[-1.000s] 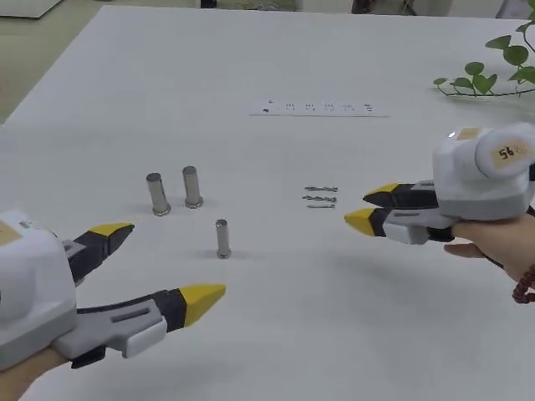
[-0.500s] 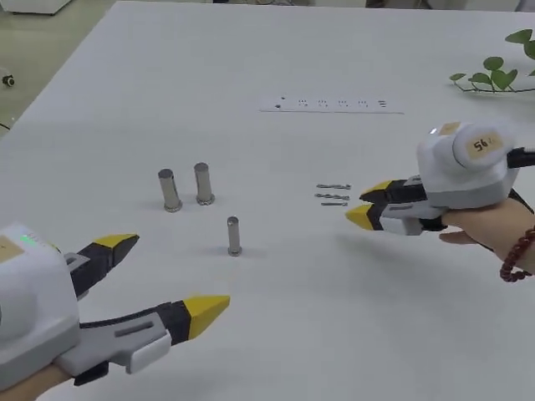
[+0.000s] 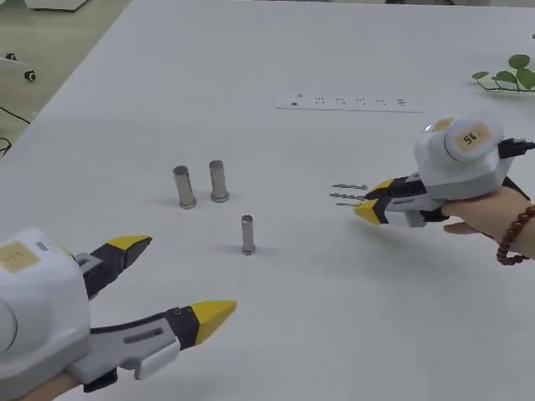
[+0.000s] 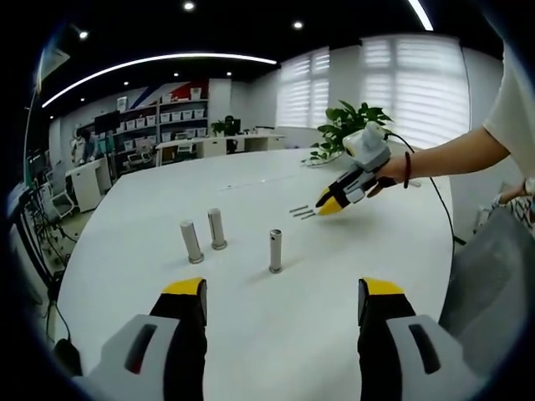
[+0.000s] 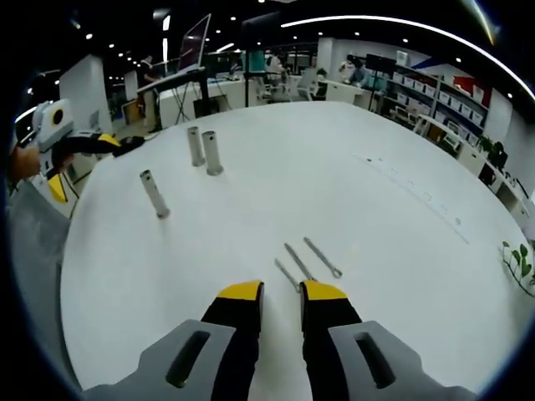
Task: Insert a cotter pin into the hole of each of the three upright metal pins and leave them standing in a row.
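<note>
The right hand-held gripper (image 3: 368, 200) is hovering low over the bench (image 3: 334, 326) with its jaws parted by only a narrow gap and nothing between them. The three cotter pins (image 5: 301, 261) are lying flat and roughly parallel just ahead of its tips, and the nearest one is pointing almost into the gap. The left hand-held gripper (image 3: 182, 276) is waiting wide open and empty. The three metal pins are standing upright ahead of it: one single pin (image 4: 275, 251) nearer to it, and a close pair, (image 4: 191, 241) and (image 4: 216, 229), a little beyond.

The step in hand appears to be picking up the first cotter pin. Because the pins are thin and lying close together on a hard surface, the jaws should probably be coming down on the nearest one alone, across its shaft near the looped end. That would leave the straight legs sticking out free for threading. A tilted grip may be sliding the neighbours about or letting the pin roll. Meanwhile the left hand-held gripper is well placed to steady the single metal pin at its base, keeping its cross hole unobstructed.
</note>
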`<control>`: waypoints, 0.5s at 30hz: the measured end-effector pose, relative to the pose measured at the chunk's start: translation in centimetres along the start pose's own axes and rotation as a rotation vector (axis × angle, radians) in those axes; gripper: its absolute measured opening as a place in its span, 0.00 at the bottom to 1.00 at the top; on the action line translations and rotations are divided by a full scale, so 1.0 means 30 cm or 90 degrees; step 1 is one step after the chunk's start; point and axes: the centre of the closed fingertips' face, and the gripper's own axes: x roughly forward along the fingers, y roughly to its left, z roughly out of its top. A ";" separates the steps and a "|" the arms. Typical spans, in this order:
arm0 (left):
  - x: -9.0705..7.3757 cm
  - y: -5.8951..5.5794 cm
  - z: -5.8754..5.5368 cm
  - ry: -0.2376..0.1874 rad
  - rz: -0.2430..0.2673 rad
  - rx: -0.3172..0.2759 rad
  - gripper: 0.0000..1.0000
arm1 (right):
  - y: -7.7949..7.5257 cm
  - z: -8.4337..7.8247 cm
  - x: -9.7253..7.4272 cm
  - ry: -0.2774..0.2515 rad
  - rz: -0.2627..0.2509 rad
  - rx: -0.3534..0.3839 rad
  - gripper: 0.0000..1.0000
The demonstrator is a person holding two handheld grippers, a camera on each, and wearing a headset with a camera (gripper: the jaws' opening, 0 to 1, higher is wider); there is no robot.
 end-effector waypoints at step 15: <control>-0.002 -0.005 -0.012 0.010 0.004 0.012 0.67 | -0.009 -0.018 0.038 0.021 0.020 0.001 0.17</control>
